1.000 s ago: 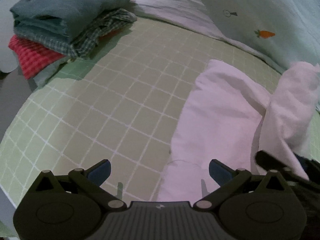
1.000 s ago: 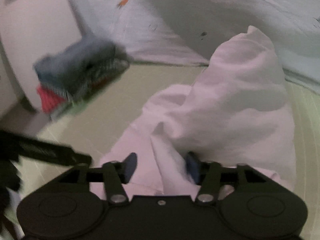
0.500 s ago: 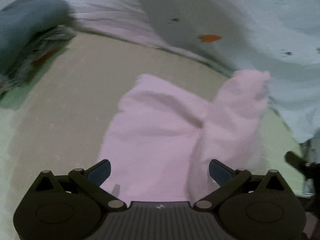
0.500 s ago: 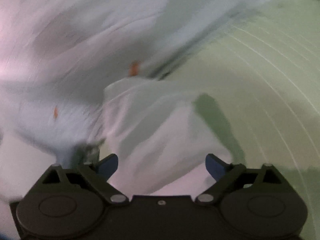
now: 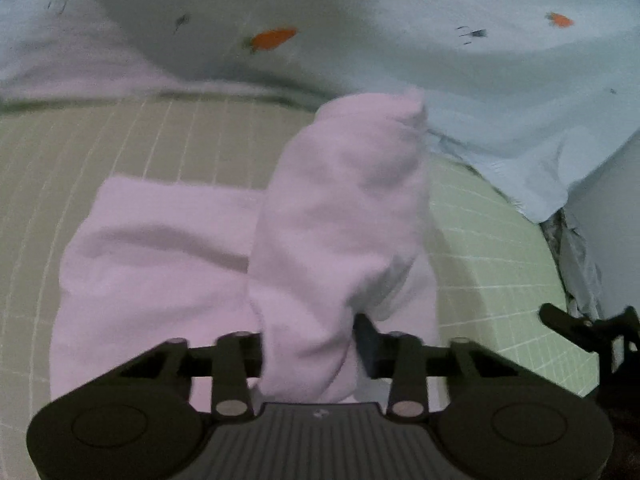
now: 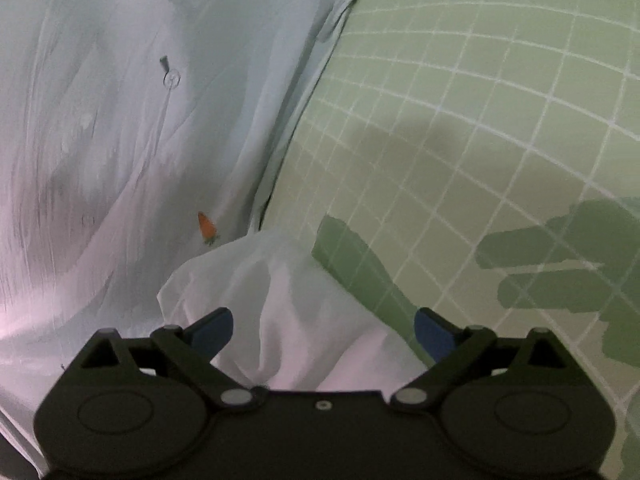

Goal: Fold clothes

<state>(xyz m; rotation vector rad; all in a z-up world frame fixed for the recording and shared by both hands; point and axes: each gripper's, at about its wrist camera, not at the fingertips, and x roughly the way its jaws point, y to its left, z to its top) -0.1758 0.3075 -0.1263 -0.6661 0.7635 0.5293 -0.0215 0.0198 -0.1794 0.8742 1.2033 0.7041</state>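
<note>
A pale pink garment (image 5: 160,264) lies on the green checked bedsheet (image 5: 100,144). One part of it is bunched up and rises as a hump (image 5: 348,208) in the left wrist view. My left gripper (image 5: 308,344) is shut on the base of that raised part. My right gripper (image 6: 324,326) is open, with the end of the same garment (image 6: 280,300) lying between and below its fingers. The right gripper also shows at the right edge of the left wrist view (image 5: 588,332).
A light blue quilt with carrot prints (image 5: 480,60) lies bunched along the far side of the bed and fills the left of the right wrist view (image 6: 120,140). The bed edge curves down at right (image 5: 552,280). Green sheet (image 6: 480,120) lies ahead of the right gripper.
My left gripper swung right from the clothes pile to the pink garment and shut on its raised part. My right gripper let go of the garment, opened and turned toward the quilt.
</note>
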